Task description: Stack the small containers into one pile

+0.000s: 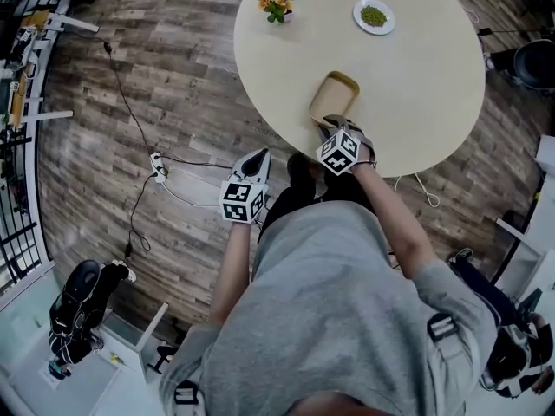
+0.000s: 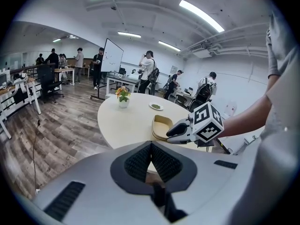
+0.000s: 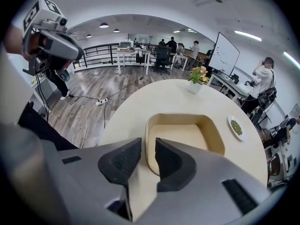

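A tan container (image 1: 336, 94) lies near the front edge of the round table (image 1: 425, 85). In the left gripper view the container (image 2: 161, 125) shows layered rims, like a nested pile. My right gripper (image 1: 333, 126) hovers at its near end; in the right gripper view the container (image 3: 185, 135) fills the middle and my right gripper (image 3: 143, 156) stands open by a narrow gap, the near-left rim showing through it, nothing held. My left gripper (image 1: 257, 159) hangs off the table over the floor, and in its own view the left gripper (image 2: 151, 146) is shut and empty.
A small vase of flowers (image 1: 277, 5) and a white plate with green bits (image 1: 374, 16) sit at the far side of the table. A power strip with cables (image 1: 158, 165) lies on the wood floor to the left. Several people stand in the background office.
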`<state>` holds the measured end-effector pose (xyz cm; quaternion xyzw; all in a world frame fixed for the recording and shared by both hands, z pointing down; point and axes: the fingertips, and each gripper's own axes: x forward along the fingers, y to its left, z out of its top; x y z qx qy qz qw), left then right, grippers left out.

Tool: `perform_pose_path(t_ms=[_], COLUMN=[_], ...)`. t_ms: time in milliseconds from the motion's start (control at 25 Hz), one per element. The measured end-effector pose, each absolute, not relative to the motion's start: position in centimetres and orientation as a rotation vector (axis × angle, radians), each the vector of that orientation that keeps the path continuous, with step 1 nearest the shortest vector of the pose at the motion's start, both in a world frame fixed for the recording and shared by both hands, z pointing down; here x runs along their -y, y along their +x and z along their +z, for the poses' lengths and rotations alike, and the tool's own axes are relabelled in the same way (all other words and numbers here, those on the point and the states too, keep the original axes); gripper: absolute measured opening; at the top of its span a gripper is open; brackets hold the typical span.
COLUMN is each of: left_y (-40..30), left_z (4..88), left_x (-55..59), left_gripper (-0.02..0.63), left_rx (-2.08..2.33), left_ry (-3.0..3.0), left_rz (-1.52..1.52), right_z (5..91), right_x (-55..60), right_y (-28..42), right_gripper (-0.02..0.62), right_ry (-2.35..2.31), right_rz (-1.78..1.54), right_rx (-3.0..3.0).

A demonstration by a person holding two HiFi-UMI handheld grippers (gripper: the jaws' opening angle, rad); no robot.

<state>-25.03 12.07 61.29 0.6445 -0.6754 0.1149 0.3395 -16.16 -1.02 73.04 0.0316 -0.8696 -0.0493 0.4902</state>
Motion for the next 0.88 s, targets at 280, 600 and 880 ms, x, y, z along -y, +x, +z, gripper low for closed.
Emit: perform_pose_path(t_ms=[280,600,880], left_y=[-25.0,-24.0,-22.0], left_z=[61.2,61.1,60.6], left_x=[-11.6,-10.0,-9.0], left_gripper=[0.017,0.017,0.017], left_rx=[1.714,1.648,1.580], left_ry=[1.741,1.849,1.947], left_rz=[0.318,0.344,0.365], right_z=[72.2,71.0,70.1], right_x=[0.6,0.8,-0.3], right_y=[-15.2,-12.7,-8.8], right_gripper=[0.087,0.046,0.008], right_ry=[0.135,0.257,0.371], right_rz=[-0.081,-0.024,0.098], right_rx=[2.145,2.171,2.192])
